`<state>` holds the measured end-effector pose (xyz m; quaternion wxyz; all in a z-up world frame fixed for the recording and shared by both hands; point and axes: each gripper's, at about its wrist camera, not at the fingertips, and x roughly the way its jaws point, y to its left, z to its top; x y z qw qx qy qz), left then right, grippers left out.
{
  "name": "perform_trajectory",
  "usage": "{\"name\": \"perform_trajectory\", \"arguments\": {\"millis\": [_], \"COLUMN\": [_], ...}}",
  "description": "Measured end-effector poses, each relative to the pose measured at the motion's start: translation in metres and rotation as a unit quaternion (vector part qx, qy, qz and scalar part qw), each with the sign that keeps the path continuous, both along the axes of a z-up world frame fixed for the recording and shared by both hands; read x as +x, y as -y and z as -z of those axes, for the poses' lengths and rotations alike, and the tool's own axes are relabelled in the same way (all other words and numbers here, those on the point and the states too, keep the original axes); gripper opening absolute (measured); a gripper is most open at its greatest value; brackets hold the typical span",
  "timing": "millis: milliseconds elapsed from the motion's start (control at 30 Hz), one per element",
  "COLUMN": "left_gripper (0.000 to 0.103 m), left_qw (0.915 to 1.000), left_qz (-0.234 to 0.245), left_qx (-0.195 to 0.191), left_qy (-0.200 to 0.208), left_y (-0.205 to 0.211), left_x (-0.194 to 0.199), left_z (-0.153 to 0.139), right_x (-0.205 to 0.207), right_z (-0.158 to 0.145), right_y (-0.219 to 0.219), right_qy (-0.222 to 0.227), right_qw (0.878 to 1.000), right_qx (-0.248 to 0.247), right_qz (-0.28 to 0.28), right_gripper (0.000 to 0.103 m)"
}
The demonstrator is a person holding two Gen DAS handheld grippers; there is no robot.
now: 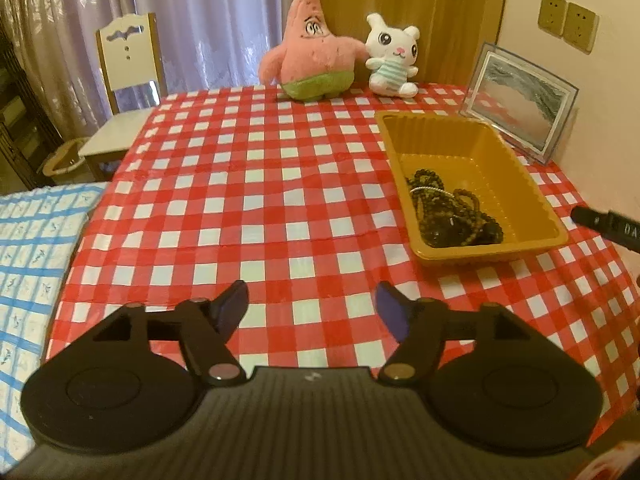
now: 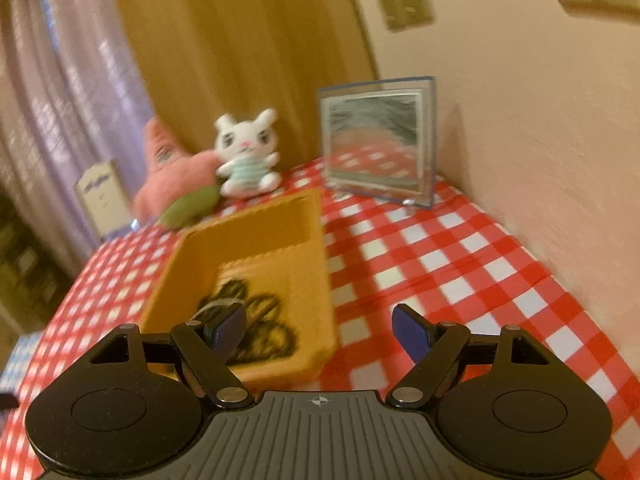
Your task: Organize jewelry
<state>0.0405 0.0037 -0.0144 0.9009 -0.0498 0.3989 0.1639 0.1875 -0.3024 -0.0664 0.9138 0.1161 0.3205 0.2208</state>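
An orange tray stands on the red-checked table at the right; it holds a heap of dark bead strings with a thin silver band on top. My left gripper is open and empty, above the table's near part, left of the tray. My right gripper is open and empty, just above the tray's near right corner; the beads lie below its left finger. Part of the right gripper shows at the right edge of the left wrist view.
A pink star plush and a white bunny plush sit at the table's far edge. A clear sand-picture frame stands by the wall at the right. A chair and a blue-checked bed are at the left.
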Motion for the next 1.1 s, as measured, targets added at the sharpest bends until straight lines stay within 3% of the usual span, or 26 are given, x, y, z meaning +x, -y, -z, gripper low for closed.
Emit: {"name": "perform_trajectory", "arguments": {"millis": [33,167,300,400,633,1100], "left_gripper": [0.085,0.092,0.092,0.092,0.091,0.089], "left_qw": [1.0000,0.9994,0.9993,0.9994,0.9993,0.9980], "left_qz": [-0.002,-0.002,0.011,0.020,0.020,0.019], "left_qx": [0.005,0.021,0.028,0.028,-0.026,-0.044], "left_qy": [0.003,0.027,0.022,0.009,-0.020,-0.040], "left_y": [0.003,0.012,0.016,0.018,0.009,0.003], "left_x": [-0.003,-0.018,-0.029,-0.037,-0.057,-0.082], "left_z": [-0.003,-0.016,-0.021,-0.023,-0.017,-0.009], "right_x": [-0.009,-0.039,-0.064,-0.076,-0.097,-0.125], "right_z": [-0.005,-0.022,-0.035,-0.042,-0.039,-0.039], "right_y": [-0.004,-0.019,-0.036,-0.054,-0.078,-0.089], "right_qy": [0.000,-0.005,-0.036,-0.076,-0.129,-0.152], "right_qw": [1.000,0.999,0.995,0.992,0.984,0.976], "right_qx": [-0.007,-0.013,0.000,-0.019,-0.054,-0.085], "right_qz": [-0.014,-0.048,-0.088,-0.098,-0.111,-0.130], "right_gripper": [0.080,0.080,0.080,0.080,0.080,0.080]}}
